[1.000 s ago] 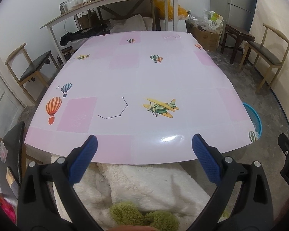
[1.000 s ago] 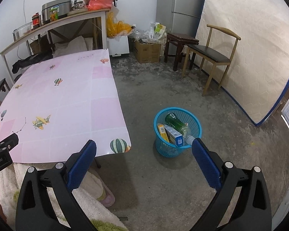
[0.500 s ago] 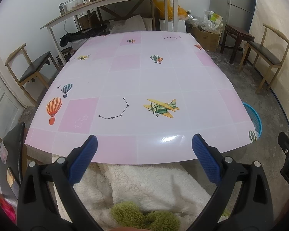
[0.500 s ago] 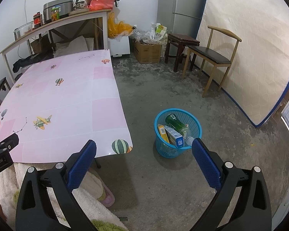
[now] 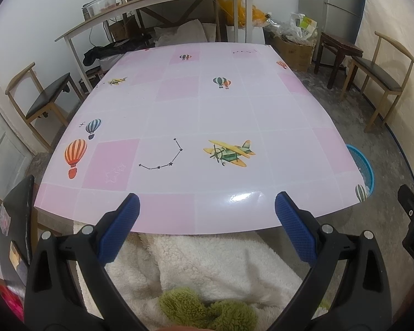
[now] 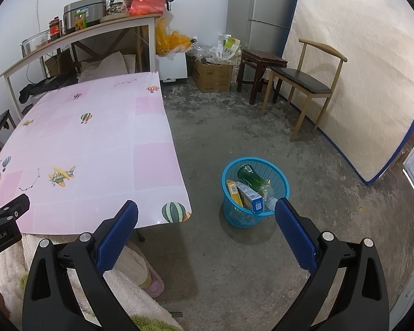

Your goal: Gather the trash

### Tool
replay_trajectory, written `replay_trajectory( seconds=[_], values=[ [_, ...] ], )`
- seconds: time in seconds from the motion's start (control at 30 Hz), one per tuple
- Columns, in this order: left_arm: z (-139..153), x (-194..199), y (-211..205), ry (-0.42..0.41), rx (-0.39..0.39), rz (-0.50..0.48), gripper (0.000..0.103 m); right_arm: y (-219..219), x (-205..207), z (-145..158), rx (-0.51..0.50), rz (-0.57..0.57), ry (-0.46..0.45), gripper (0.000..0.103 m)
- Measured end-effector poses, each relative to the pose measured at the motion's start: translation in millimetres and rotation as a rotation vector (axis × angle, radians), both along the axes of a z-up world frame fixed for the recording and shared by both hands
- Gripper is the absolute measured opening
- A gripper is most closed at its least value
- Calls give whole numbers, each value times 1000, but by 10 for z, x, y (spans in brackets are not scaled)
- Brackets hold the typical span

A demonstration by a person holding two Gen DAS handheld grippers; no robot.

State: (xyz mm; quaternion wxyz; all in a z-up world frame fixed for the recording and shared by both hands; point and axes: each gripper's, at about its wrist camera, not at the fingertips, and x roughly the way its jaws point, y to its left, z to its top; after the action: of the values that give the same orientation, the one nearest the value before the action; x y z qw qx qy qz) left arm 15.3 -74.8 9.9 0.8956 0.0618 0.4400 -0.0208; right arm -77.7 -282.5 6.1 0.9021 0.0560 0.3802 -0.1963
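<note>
Left claw [image 5: 207, 207]: fingers wide apart, nothing between them, held over a white fleece blanket [image 5: 207, 262] at the near edge of the bench [image 5: 207, 115]. A green fuzzy item [image 5: 207, 309] lies on the blanket, just below the claw.

Right claw [image 6: 207, 209]: fingers likewise wide apart, empty, held over the concrete floor [image 6: 234, 262] off the bench's near right corner.

Bench top: pink checked cover with balloon and plane prints.

Basket [image 6: 234, 218]: blue mesh, upright on the floor, to the right of the bench and apart from it. Inside: green bottle [image 6: 251, 179] lying tilted, yellow box [image 6: 233, 193], and blue-and-white box [image 6: 254, 197] leaning against each other. A clear item next to them is too blurred to identify.

Farther back: wooden chair [image 6: 303, 82] against a mattress [image 6: 358, 69], dark stool [image 6: 259, 60], cardboard box [image 6: 215, 75], shelf [image 6: 77, 38] with cooker and jars along the wall.
</note>
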Motion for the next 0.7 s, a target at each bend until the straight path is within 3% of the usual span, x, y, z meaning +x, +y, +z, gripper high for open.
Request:
replay_trajectory(
  seconds=[0.7],
  values=[
    [-2,-3,-5,2,-2,-1,94,13,25,30,-3,7,-2,96]
  ],
)
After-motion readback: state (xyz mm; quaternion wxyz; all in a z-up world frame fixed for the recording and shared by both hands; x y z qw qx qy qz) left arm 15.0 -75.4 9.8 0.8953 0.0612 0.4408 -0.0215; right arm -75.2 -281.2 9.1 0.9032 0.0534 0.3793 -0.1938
